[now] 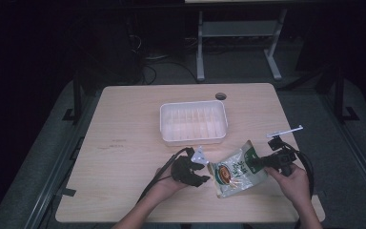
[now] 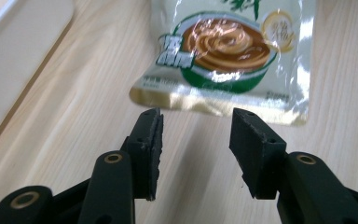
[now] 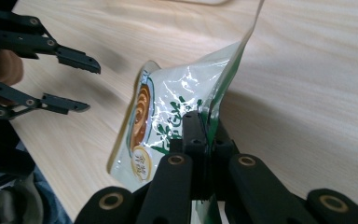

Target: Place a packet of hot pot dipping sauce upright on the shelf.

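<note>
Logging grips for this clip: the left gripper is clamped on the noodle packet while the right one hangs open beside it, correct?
Sides are swapped. The right gripper is clamped on the noodle packet, as the right gripper view shows; the left gripper hangs open beside it, jaws apart with nothing between them in the left gripper view.

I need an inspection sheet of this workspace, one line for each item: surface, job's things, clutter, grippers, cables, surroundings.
Surface: light wooden table, with a round hole near its far edge.
Job's things: noodle packet with one end pinched and raised, the other end low near the table; white plastic tray behind it, nothing seen in it.
Clutter: nothing seen.
Grippers: right gripper shut on the packet's edge; left gripper open, nothing between its jaws, just short of the packet's near end.
Cables: a black cable trails from the left gripper along the forearm; another loops by the right hand.
Surroundings: dark room, grey floor, white frame legs beyond the table.
</note>
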Motion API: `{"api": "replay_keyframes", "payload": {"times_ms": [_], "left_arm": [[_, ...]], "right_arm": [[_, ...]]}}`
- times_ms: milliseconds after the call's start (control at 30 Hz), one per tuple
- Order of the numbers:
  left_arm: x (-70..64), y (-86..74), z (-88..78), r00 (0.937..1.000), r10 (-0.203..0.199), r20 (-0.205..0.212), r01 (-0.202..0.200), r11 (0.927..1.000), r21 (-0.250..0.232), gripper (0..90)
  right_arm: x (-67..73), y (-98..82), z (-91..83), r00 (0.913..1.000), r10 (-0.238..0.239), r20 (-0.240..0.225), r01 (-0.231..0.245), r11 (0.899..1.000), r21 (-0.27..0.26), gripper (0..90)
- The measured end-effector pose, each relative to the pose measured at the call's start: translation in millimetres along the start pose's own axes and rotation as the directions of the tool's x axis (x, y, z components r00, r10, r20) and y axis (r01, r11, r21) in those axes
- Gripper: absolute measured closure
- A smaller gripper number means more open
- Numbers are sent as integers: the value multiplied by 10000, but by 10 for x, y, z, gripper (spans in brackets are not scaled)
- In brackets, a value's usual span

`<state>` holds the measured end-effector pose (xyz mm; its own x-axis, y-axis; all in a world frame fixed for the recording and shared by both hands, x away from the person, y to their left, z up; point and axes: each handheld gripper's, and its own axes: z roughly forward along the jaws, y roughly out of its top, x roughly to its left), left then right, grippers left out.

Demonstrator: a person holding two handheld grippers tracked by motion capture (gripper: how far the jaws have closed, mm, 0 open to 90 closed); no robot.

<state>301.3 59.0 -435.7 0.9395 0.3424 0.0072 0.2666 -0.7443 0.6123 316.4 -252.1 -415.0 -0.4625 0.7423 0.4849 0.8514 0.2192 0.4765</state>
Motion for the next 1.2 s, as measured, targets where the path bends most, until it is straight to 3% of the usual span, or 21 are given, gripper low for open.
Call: {"api": "replay_keyframes", "payload": {"times_ms": [433,733,933,1200], "left_arm": [[65,-360,-258,9985,-436,-345,427,9987,-286,485],[133,-607,-381,9950,-812,-584,798,9965,-260,460],[161,-709,-460,9939,-826,-728,815,9965,-178,449],[198,-852,-582,9912,-892,-976,878,9960,-186,430]], "right_arm": [[337,163,-231,9983,-447,-362,429,9979,-490,898],[513,303,-339,9987,-490,-132,482,9974,-542,899],[626,390,-400,9986,-517,62,520,9971,-550,899],[655,451,-452,9994,-268,229,282,9977,-614,899]]}}
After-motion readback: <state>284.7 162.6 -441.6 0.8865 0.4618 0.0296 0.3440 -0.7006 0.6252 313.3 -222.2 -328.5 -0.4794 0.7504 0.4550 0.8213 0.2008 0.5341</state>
